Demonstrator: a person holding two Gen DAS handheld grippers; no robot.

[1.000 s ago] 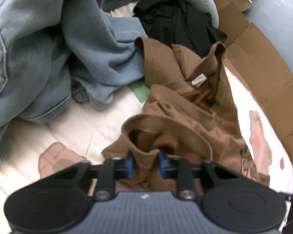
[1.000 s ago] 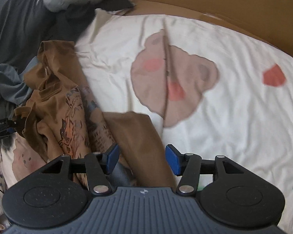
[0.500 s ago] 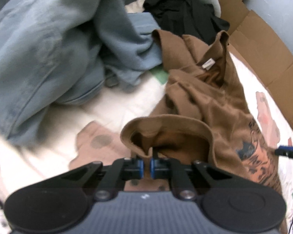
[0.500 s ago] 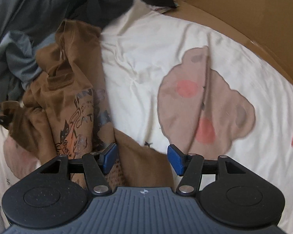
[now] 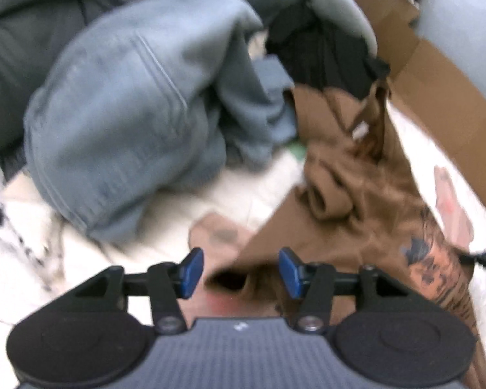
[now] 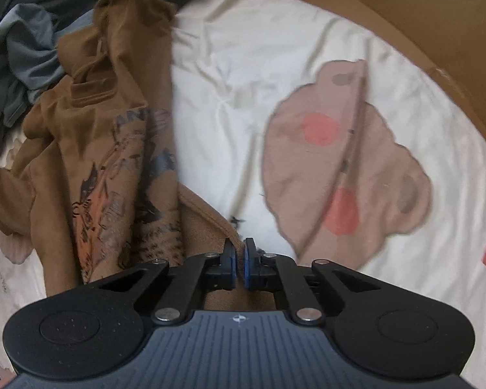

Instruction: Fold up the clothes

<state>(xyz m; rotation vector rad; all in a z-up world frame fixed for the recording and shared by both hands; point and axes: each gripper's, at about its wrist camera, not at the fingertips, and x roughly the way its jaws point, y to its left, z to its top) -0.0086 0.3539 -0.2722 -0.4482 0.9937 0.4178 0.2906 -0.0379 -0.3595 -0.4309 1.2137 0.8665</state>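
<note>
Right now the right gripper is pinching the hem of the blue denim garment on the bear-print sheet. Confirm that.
Not quite. The right gripper is shut on the hem of the brown printed shirt, not denim, as the right wrist view shows. It does lie on the bear-print sheet.

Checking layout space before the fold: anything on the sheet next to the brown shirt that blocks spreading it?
Nothing visible. The right gripper is shut on the brown shirt hem, and the white sheet beside it is bare. The pile of blue clothes crowds the other side.
</note>
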